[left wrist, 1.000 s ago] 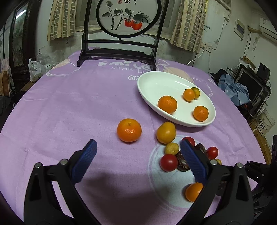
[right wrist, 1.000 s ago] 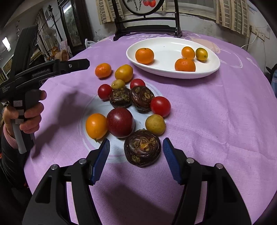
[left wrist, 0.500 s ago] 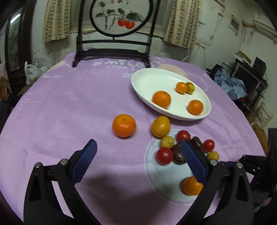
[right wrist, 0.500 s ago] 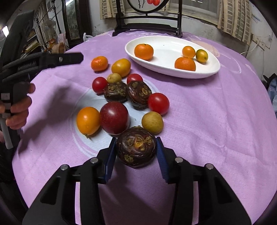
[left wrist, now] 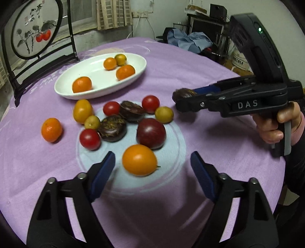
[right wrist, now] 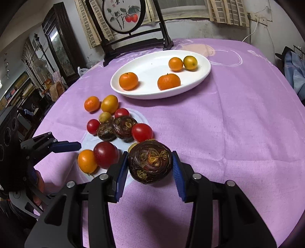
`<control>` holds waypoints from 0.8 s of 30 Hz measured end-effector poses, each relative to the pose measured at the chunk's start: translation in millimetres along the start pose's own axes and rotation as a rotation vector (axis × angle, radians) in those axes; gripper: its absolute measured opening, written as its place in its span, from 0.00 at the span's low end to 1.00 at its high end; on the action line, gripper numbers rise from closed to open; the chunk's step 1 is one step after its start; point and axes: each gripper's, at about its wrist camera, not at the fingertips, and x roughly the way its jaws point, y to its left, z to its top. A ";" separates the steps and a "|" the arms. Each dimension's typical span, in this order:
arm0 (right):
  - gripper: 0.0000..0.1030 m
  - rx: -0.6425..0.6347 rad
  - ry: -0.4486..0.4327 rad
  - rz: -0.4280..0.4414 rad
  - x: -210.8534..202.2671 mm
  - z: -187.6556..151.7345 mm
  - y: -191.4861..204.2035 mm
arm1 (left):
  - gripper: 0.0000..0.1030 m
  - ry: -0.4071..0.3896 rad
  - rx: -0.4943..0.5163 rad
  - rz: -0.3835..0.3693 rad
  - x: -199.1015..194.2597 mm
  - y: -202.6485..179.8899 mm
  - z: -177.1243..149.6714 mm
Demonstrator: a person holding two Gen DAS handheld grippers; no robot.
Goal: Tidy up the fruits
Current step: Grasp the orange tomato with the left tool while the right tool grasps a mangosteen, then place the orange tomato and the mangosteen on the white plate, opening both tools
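Right wrist view: our right gripper [right wrist: 150, 165] pinches a dark brown water chestnut [right wrist: 150, 161] between its blue pads [right wrist: 122, 172], holding it clear above the purple tablecloth [right wrist: 228, 124]. In the left wrist view we see the same right gripper [left wrist: 178, 99] from the side, raised over the cloth with the chestnut [left wrist: 184, 93] at its tip.

Our left gripper [left wrist: 152, 171] has its fingers spread wide, holding nothing. An orange-yellow tomato [left wrist: 139, 159] lies on the cloth just ahead of the gap, nearer the left finger [left wrist: 103, 171].

The loose fruit sits clustered on a pale ring printed near the middle of the tablecloth. Beside the orange-yellow tomato rests a dark red plum-like fruit [left wrist: 151, 133]. Further in lie two more water chestnuts [left wrist: 113, 128], touching each other, with three red cherry tomatoes [left wrist: 90, 139] and two small yellow-green fruits [left wrist: 164, 114] around them. A yellow-orange oval fruit [left wrist: 82, 110] and a mandarin [left wrist: 51, 129] lie at the cluster's outer side, the mandarin apart on the plain cloth.

Toward the far edge stands a white oval dish [left wrist: 95, 70] carrying three mandarins [left wrist: 82, 84] and one greenish-yellow citrus [left wrist: 120, 59]. A round painted screen on a black stand [right wrist: 122, 17] rises behind the dish.
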 end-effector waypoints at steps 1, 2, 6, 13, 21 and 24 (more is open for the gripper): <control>0.43 -0.002 -0.001 0.000 0.2 -0.6 0.4 | 0.73 0.009 -0.006 -0.004 2.4 1.3 0.1; 0.43 -0.006 -0.001 0.000 0.1 -0.6 1.0 | 0.70 0.012 -0.012 -0.005 3.4 1.5 0.4; 0.43 -0.006 -0.002 0.000 0.3 -0.6 1.2 | 0.67 0.009 -0.060 0.003 3.5 10.4 1.0; 0.43 0.011 -0.003 -0.003 -0.7 -1.0 -2.3 | 0.45 0.050 -0.109 -0.030 12.4 19.8 -0.6; 0.43 0.046 -0.004 0.035 0.8 -0.2 -9.6 | 0.41 0.062 -0.133 -0.055 15.8 26.5 -0.5; 0.43 0.071 -0.032 0.066 -2.4 1.6 -14.0 | 0.41 0.046 -0.141 -0.050 11.7 28.8 0.0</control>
